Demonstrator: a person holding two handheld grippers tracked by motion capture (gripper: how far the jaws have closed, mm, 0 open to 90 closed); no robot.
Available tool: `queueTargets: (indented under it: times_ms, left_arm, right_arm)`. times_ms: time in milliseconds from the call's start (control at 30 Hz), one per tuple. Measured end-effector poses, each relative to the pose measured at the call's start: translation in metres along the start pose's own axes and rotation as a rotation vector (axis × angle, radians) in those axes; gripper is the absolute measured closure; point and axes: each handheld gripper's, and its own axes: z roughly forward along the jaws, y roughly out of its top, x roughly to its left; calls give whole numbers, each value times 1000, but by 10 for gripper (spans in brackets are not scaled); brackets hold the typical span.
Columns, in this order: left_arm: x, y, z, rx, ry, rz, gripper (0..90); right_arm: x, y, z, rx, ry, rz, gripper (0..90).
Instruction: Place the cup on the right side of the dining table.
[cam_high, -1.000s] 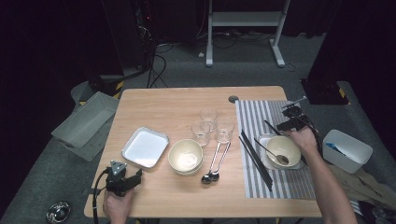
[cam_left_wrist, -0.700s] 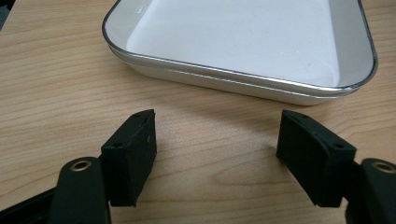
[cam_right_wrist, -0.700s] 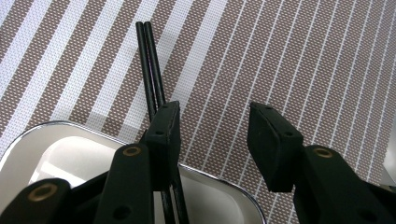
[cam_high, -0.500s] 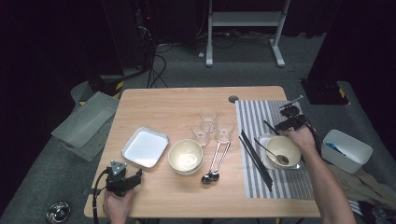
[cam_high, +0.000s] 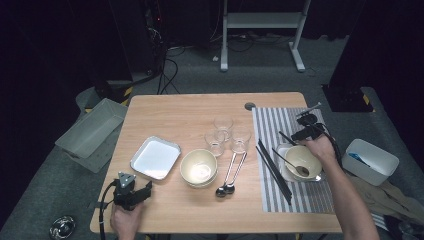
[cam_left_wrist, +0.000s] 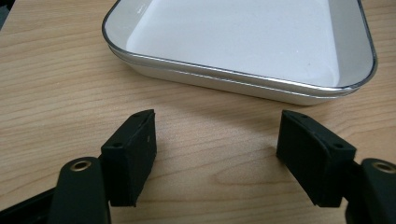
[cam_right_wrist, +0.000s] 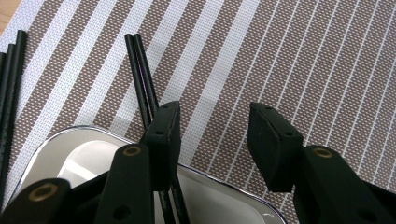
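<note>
The pair of black chopsticks (cam_right_wrist: 142, 79) lies on the brown-and-white striped woven placemat (cam_high: 305, 197) at the table's right edge, its near end propped over the rim of the white square metal-rimmed tray (cam_right_wrist: 70, 161) beneath the cream ceramic bowl (cam_high: 301, 159). Against the earlier pictures nothing on the table has shifted: the bowl with its metal spoon (cam_high: 292, 164), the tray and both hands sit where they did.

The pale wooden table (cam_high: 185, 110) carries everything. On the placemat's left edge lies a second pair of black chopsticks (cam_high: 272, 170). The right gripper (cam_right_wrist: 212, 135) hovers low over the placemat just behind the tray, its jaws about half open with nothing clamped; the left jaw sits right over the chopsticks, hiding part of them. A white rectangular enamel tray (cam_high: 155, 158) rests toward the left front, a second cream bowl (cam_high: 199, 167) at centre front, three clear glass cups (cam_high: 223, 134) behind it, and two metal spoons (cam_high: 227, 175) beside it. The left gripper (cam_left_wrist: 217, 154) rests at the front left corner, jaws wide apart and empty, facing the enamel tray's near rim.
</note>
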Motion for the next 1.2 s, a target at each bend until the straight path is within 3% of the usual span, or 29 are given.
queueTargets:
  times_ms: [567, 833, 1200]
  left_arm:
    - [0, 0, 0, 0, -1, 1, 288]
    - [0, 0, 0, 0, -1, 1, 288]
    - [0, 0, 0, 0, -3, 5, 288]
  right_arm:
    - [6, 3, -2, -5, 9, -40, 538]
    - [-2, -11, -25, -93, -21, -2, 558]
    - [-20, -43, -35, -106, -12, 60, 553]
